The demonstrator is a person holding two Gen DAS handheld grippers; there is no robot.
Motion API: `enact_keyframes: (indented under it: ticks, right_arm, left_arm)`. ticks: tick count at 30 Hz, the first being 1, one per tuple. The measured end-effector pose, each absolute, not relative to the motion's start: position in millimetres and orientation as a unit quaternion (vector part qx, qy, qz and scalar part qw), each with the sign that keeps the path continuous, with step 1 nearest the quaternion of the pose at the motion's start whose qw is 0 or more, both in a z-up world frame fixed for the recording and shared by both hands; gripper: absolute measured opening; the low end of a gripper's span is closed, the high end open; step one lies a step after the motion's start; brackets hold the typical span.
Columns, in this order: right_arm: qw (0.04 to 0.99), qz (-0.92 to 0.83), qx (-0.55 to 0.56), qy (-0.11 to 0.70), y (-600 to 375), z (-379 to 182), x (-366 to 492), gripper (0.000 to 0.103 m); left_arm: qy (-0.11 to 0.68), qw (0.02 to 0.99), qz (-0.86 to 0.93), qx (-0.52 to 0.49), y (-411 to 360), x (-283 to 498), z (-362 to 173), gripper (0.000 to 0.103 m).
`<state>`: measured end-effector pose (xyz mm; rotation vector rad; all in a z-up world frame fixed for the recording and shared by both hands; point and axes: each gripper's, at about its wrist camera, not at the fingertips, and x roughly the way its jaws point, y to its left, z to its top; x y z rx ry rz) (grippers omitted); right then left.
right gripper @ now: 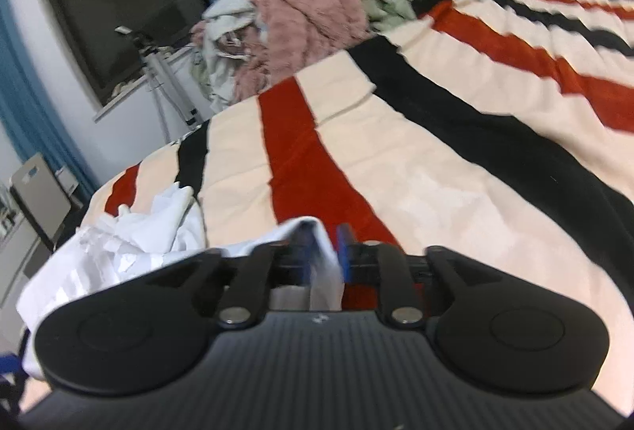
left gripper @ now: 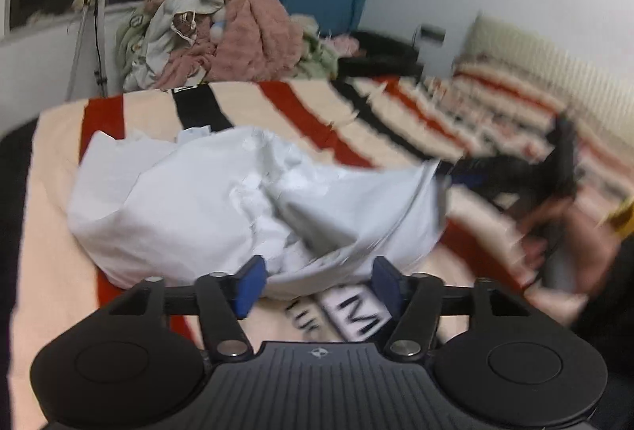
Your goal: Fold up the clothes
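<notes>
Our right hand-held gripper (right gripper: 324, 251) pinches an edge of the crumpled white cotton garment (left gripper: 222, 200) on the striped bed (right gripper: 455, 192). Our left hand-held gripper (left gripper: 317, 281) hovers agape at its near hem. We judge we are spreading it; next, the left needs a grip.

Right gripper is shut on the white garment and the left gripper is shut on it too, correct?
Not quite. The left wrist view shows the left gripper open, jaws apart at the white garment. The right gripper is shut on it.

Motion blur smears the person's hand (left gripper: 562, 232) and the right tongs (left gripper: 447, 176).
</notes>
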<state>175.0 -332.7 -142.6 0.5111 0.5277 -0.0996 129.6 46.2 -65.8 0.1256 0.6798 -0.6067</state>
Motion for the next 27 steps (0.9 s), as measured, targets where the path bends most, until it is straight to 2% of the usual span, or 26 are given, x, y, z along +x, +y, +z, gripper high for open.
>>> enact_keyframes:
  ticks: [1, 2, 8, 11, 13, 17, 19, 20, 21, 23, 27]
  right_arm:
    - [0.928, -0.048, 0.268, 0.254, -338.5, -140.5, 168.1, 0.053]
    - [0.923, -0.047, 0.287, 0.251, -344.4, -138.5, 161.2, 0.059]
    - [0.918, 0.029, 0.338, 0.204, -351.6, -115.7, 113.8, 0.058]
    - [0.903, 0.093, 0.334, 0.252, -331.4, -125.5, 114.4, 0.057]
    - [0.892, 0.122, 0.320, 0.296, -314.6, -139.9, 126.4, 0.054]
    - [0.880, 0.128, 0.295, 0.349, -293.3, -166.4, 153.5, 0.044]
    - [0.872, 0.136, 0.310, 0.355, -291.0, -174.6, 163.1, 0.024]
    - [0.873, 0.139, 0.315, 0.346, -292.4, -172.5, 163.8, 0.018]
    - [0.874, 0.142, 0.320, 0.338, -293.7, -170.3, 164.5, 0.009]
    - [0.882, 0.159, 0.323, 0.304, -295.5, -157.9, 158.1, 0.006]
    - [0.893, 0.213, 0.336, 0.209, -297.9, -121.8, 131.7, 0.005]
  left_arm:
    - [0.331, 0.896, -0.284, 0.086, 40.7, 130.5, -72.6, 0.067]
    - [0.332, 0.897, -0.278, 0.088, 39.1, 134.5, -77.6, 0.067]
    - [0.335, 0.905, -0.247, 0.094, 30.1, 159.3, -107.6, 0.064]
    - [0.336, 0.908, -0.231, 0.096, 25.6, 171.7, -122.6, 0.061]
    - [0.337, 0.910, -0.221, 0.098, 22.6, 180.0, -132.5, 0.051]
    - [0.335, 0.915, -0.221, 0.053, 30.4, 190.6, -129.1, 0.018]
    - [0.336, 0.915, -0.220, 0.036, 35.8, 194.1, -120.0, 0.014]
    - [0.335, 0.916, -0.221, 0.026, 39.3, 193.4, -112.8, 0.013]
    - [0.334, 0.916, -0.221, 0.016, 42.9, 192.6, -105.5, 0.012]
    - [0.326, 0.917, -0.230, -0.006, 51.1, 187.7, -89.5, 0.008]
    - [0.304, 0.916, -0.258, -0.046, 67.9, 169.7, -57.4, 0.005]
